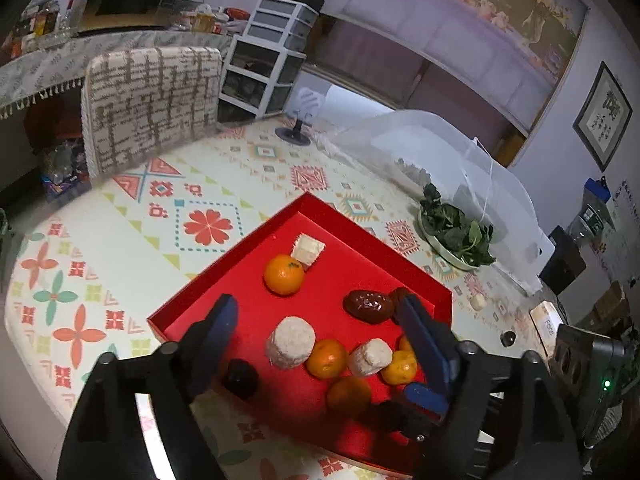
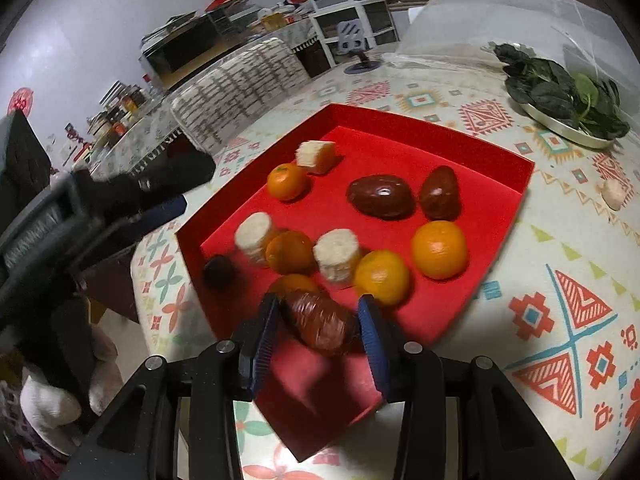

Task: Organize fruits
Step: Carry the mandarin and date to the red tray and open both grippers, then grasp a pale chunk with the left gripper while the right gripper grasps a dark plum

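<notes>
My right gripper point(image 2: 318, 320) has a reddish-brown date point(image 2: 318, 322) btwn its blue pads, w/ contact unclear thru blur, over the red tray's point(image 2: 460, 148) near corner. My left gripper point(image 1: 316, 332) hangs wide open above the tray w/ tangerines, dates & pale cut chunks.

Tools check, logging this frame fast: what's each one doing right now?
Left tool: open, empty, above the red tray.
Right tool: around a dark red fruit; whether it is gripped cannot be told.
</notes>
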`<state>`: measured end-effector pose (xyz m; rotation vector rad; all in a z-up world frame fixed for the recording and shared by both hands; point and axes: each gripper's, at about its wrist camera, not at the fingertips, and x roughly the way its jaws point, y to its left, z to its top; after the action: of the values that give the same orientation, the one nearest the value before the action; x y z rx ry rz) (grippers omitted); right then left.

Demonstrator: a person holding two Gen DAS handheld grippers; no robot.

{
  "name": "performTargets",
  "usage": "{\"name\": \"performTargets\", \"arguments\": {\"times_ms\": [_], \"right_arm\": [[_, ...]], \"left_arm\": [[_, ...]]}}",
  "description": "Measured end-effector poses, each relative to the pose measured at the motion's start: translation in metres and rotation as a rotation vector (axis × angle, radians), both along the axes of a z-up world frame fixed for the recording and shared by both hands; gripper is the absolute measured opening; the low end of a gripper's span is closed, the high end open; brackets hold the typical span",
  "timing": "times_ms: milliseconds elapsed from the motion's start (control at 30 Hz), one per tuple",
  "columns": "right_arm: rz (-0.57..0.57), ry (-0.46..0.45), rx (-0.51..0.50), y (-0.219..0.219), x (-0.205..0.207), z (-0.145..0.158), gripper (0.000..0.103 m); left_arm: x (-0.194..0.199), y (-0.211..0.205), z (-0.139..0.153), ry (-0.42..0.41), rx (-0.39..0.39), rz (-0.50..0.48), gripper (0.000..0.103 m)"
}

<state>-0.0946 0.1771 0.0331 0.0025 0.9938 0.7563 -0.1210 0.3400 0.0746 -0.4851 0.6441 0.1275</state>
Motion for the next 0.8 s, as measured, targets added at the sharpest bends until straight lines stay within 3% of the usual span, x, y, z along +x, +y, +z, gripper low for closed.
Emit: {"name": "performTargets", "arguments": {"times_ms": [200, 467, 800], "right_arm": [[-0.060, -0.034, 0.047, -0.025, -0.008, 0.015, 0.054], [-0.180, -0.046, 0.109, -0.079, -0.016, 0.027, 0.055], [-0.298, -0.094, 0.124, -0.152, -0.026, 0.044, 0.055]], "left_arm": [[-0.011, -0.018, 0.018, -0.048, 0.035, -0.022, 0.086], [-0.026, -0.064, 0.043, -0.120, 0.087, -0.093, 0.086], [-0.028, -0.118, 0.060, -0.127, 0.145, -0.151, 0.086]]}}
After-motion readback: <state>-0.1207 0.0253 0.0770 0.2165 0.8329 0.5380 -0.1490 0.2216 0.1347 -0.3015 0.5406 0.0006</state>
